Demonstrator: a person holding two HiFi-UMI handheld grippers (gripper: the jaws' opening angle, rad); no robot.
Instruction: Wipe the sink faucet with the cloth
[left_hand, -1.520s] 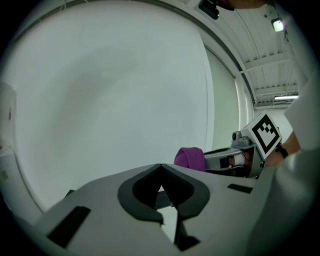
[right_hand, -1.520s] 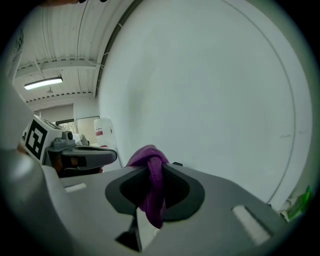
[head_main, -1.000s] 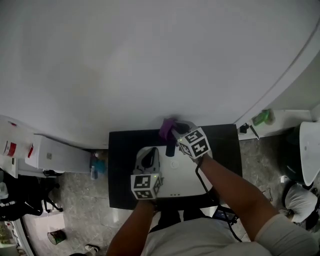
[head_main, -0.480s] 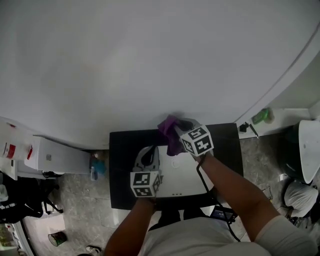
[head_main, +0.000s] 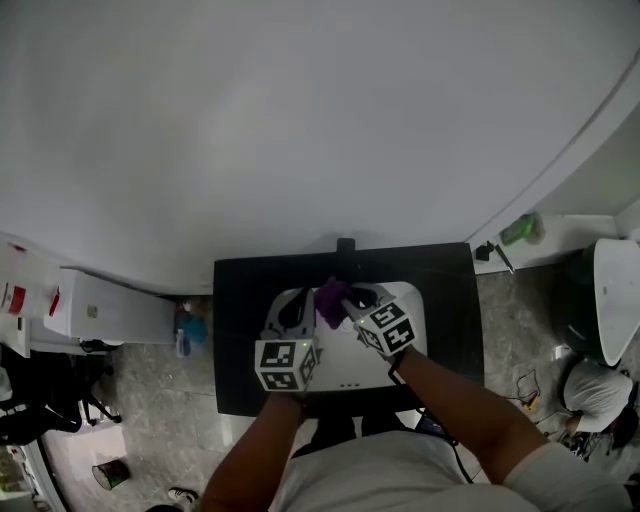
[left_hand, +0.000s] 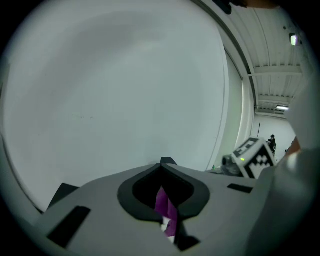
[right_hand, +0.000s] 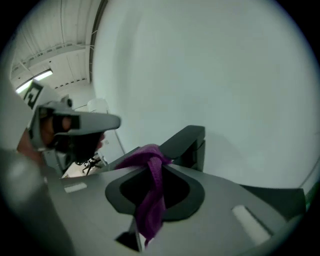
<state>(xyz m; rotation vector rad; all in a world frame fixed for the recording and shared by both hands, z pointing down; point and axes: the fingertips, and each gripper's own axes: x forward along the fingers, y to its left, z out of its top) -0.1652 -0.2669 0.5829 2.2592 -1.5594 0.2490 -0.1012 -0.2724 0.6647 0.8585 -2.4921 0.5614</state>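
The right claw (right_hand: 161, 153) is clamped on the purple cloth (right_hand: 150, 200), which hangs down between its jaws just in front of the black faucet (right_hand: 187, 142). The left claw (left_hand: 161, 162) has its tips together, with a sliver of purple showing in the gap behind them. Both hover over the white sink (head_main: 372, 368) in the black table (head_main: 448, 300). A white cabinet (head_main: 110, 312) stands to the left.
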